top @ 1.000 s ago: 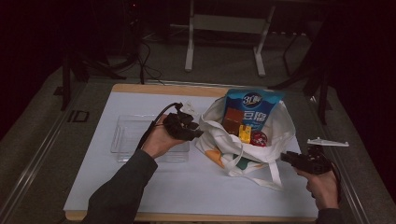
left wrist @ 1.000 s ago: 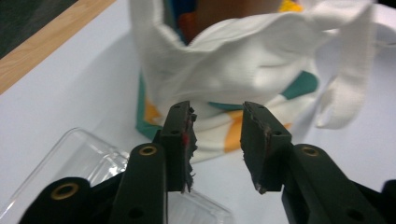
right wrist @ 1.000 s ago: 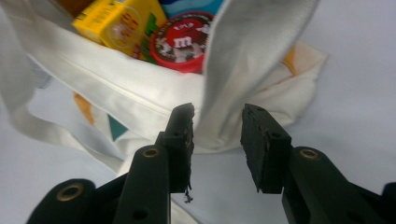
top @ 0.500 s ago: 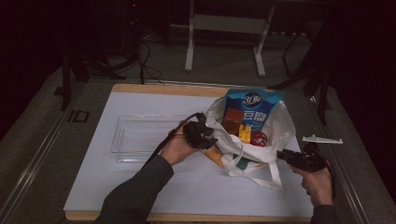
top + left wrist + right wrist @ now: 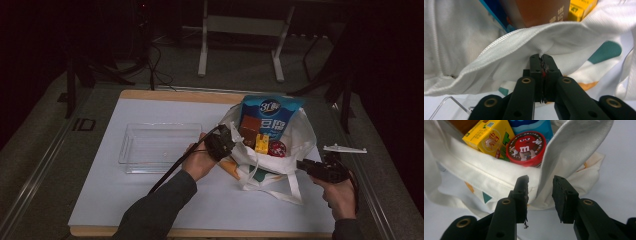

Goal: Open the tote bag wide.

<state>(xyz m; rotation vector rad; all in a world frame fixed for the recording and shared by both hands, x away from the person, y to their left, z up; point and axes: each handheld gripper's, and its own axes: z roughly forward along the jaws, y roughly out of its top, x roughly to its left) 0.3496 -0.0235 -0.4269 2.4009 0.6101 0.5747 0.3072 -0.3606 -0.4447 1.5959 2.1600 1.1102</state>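
A white tote bag (image 5: pixel 298 134) stands open on the table, right of centre. It holds a tall blue packet (image 5: pixel 272 111), a brown box (image 5: pixel 248 128), a yellow carton (image 5: pixel 261 143) and a red M&M's tin (image 5: pixel 277 148). My left gripper (image 5: pixel 230 139) is at the bag's left rim, and its jaws (image 5: pixel 541 57) are shut on the white rim fabric (image 5: pixel 506 47) below the brown box (image 5: pixel 536 11). My right gripper (image 5: pixel 301 164) is at the bag's right side. It (image 5: pixel 540 181) stands open with the edge of a bag strap (image 5: pixel 574 147) between its jaws, just below the red tin (image 5: pixel 526 148).
A clear plastic tray (image 5: pixel 157 147) lies left of the bag on the white table cover (image 5: pixel 100 200). A grey three-cornered plate (image 5: pixel 345 148) rides on the right gripper near the table's right edge. Dark floor and stand legs lie beyond the far edge.
My left gripper has moved right from over the clear tray to the bag's left rim and shut on the fabric. The right gripper has edged in toward the bag.
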